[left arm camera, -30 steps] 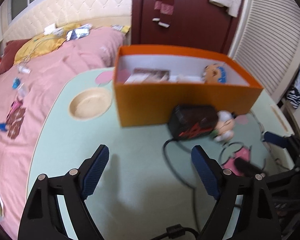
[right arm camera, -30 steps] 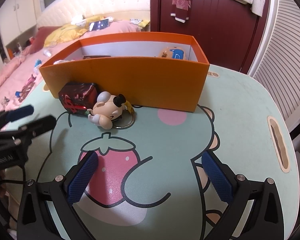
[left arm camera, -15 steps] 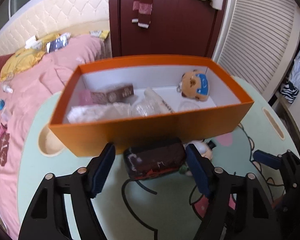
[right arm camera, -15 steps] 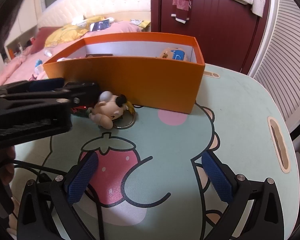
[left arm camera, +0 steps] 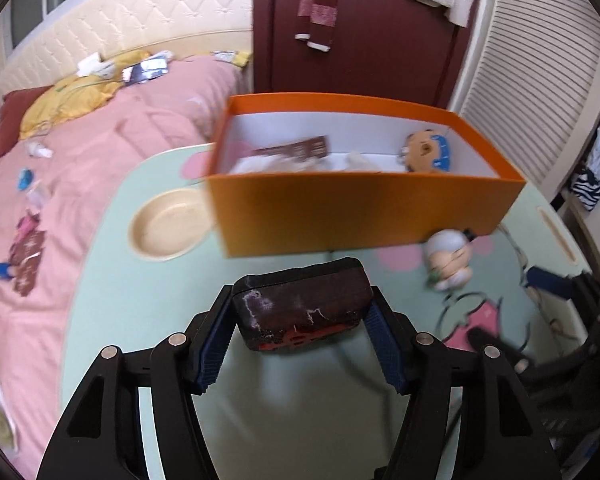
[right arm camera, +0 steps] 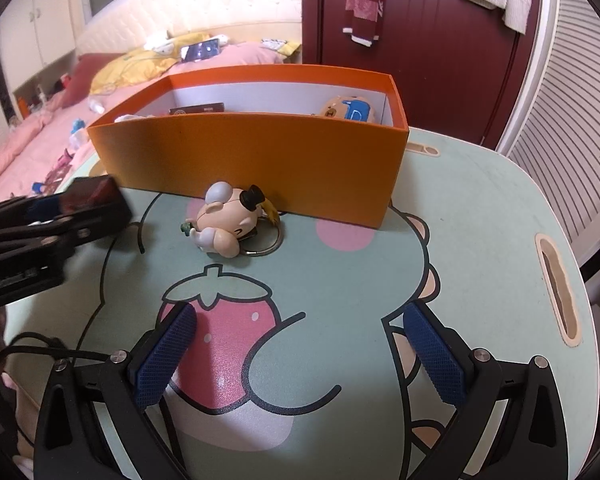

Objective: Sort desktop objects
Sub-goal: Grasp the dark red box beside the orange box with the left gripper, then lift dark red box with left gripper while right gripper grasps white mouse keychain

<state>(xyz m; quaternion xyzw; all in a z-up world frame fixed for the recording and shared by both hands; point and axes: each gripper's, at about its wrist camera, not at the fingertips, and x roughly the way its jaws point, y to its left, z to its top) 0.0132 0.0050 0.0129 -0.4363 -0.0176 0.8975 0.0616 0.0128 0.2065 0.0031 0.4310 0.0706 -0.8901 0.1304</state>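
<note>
Low centre of the left wrist view: left gripper [left arm camera: 302, 330] with blue pads against both ends of a dark box [left arm camera: 303, 305], jaws closing on it, box raised off the table [left arm camera: 148, 308]. Blackish-brown, rounded corners, scuffed with pale scratches, red marks along the lower edge; no writing legible. Also seen at far left of the right wrist view, reddish sheen on its face.

Bottom of the right wrist view: right gripper [right arm camera: 300, 352], jaws wide apart, nothing between, over a printed strawberry [right arm camera: 220, 320].

Mid-frame there: cartoon figurine [right arm camera: 228, 222] lying on its side with a key ring, just in front of the orange box [right arm camera: 260, 164].

Inside that box: brown carton [right arm camera: 198, 110], print too small to read, and a tan-and-blue plush toy [right arm camera: 350, 110].

Left of the box, left wrist view: round recess [left arm camera: 168, 230].
</note>
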